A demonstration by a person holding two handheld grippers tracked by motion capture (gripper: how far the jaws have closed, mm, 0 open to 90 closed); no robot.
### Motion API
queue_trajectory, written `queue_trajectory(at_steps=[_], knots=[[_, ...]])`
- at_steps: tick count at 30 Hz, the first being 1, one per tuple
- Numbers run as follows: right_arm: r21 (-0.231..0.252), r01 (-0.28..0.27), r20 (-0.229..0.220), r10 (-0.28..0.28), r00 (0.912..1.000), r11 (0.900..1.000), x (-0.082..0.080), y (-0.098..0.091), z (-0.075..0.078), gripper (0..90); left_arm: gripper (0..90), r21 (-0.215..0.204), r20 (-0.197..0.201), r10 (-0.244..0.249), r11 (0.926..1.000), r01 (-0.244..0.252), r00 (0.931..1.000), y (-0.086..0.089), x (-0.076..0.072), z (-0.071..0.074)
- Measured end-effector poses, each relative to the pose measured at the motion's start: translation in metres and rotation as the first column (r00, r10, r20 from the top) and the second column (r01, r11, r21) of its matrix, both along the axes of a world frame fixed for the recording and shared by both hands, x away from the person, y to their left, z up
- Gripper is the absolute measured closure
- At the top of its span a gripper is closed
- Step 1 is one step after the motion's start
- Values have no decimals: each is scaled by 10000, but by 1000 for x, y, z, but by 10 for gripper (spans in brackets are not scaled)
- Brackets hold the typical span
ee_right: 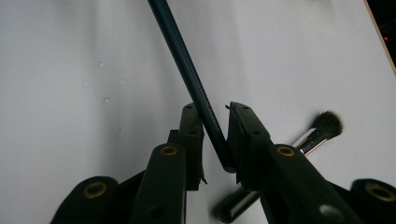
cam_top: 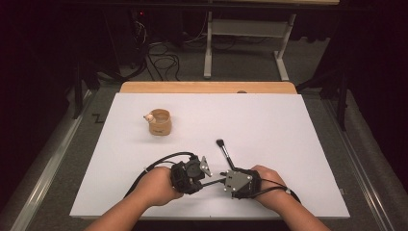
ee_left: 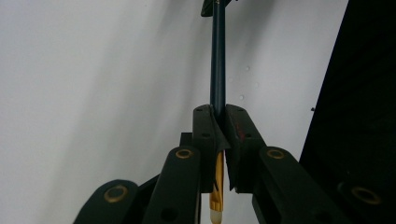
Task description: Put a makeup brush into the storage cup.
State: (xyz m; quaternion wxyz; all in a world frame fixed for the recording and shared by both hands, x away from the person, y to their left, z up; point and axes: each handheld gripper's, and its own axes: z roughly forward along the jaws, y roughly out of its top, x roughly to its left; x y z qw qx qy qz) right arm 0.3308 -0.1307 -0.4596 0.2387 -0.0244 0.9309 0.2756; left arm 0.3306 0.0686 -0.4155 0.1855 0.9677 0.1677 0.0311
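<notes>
From the high view, a person sits at the near edge of a white table (cam_top: 269, 120). Each hand holds a black claw. The left gripper (cam_top: 204, 179) and the right gripper (cam_top: 222, 180) point at each other, close to the near edge, a bit right of the middle. A thin dark pencil (cam_top: 214, 182) runs between them like a small bridge. Both claws seem to share it, maybe so one can pass it to the other. A makeup brush (cam_top: 224, 154) lies on the table just behind the right gripper, its fluffy tip pointing toward the far edge. A small wooden cup (cam_top: 159, 122) stands well apart, toward the far left corner, with something small and pale on its rim. The cup may be where such things go.

In the left gripper view, the left gripper (ee_left: 218, 122) is squeezed tight on the pencil (ee_left: 217, 60). The dark stick runs straight away from the claw, and a yellow and white end pokes out behind the jaws. The tight hold keeps it steady.

In the right gripper view, the right gripper (ee_right: 215, 122) has its jaws narrow, with the other end of the pencil (ee_right: 187, 65) between them. The stick leans against one jaw, and a small gap shows at the other, so the pads do not pinch it yet. The brush (ee_right: 322, 130) lies on the table at the right.
</notes>
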Motion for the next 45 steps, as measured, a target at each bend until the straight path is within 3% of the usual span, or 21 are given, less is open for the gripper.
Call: queue_trajectory(at_steps=[12,19,26,41,45], knots=[[132,-13,-42,13,10000,9999,-1,-1,4,808,760,-11,146,590,9983,-590,9982,2,4,0],[-131,-472,4,472,9989,9988,-3,0,4,846,694,-67,231,802,9968,-800,9965,4,5,1],[-85,-830,-15,830,9966,9965,-5,1,4,867,589,-21,255,1060,9944,-1059,9940,5,8,1],[-111,-737,-12,737,9973,9972,-4,-1,4,867,458,-106,535,1568,9876,-1565,9862,9,11,3],[-23,-575,1,575,9983,9983,-4,-2,5,867,433,-210,448,1702,9853,-1694,9844,13,12,3]])
